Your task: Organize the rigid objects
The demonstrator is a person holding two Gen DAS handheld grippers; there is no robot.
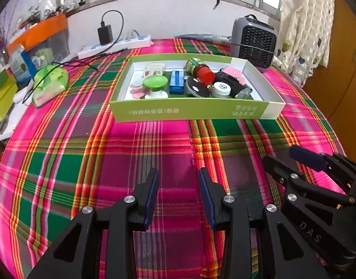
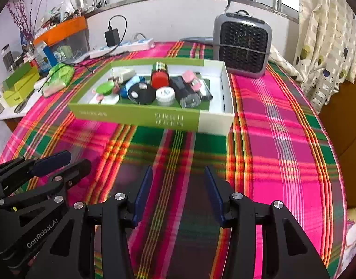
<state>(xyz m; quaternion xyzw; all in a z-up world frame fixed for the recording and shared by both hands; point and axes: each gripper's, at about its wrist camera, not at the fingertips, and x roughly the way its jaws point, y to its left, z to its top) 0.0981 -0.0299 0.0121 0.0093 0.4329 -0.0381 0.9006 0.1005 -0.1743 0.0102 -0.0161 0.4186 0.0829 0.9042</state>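
Observation:
A green and white cardboard box (image 1: 191, 110) (image 2: 140, 116) sits on the plaid cloth and holds several small rigid objects: a red-capped bottle (image 1: 202, 69) (image 2: 159, 75), a blue box (image 1: 176, 82), a green round-topped piece (image 1: 155, 83) (image 2: 105, 88), a black disc (image 1: 196, 88) (image 2: 140, 94), a white round cap (image 1: 221, 89) (image 2: 165, 95) and a black flashlight (image 1: 233, 84) (image 2: 186, 91). My left gripper (image 1: 178, 174) is open and empty, low over the cloth in front of the box. My right gripper (image 2: 178, 172) is open and empty beside it, also seen in the left wrist view (image 1: 282, 154).
A grey fan heater (image 1: 254, 43) (image 2: 243, 46) stands behind the box at the right. A power strip with a charger (image 1: 115, 44) (image 2: 122, 44) lies at the back. A green bag (image 1: 51, 82) (image 2: 59, 76) and boxes crowd the left edge. A curtain (image 2: 326, 34) hangs at the right.

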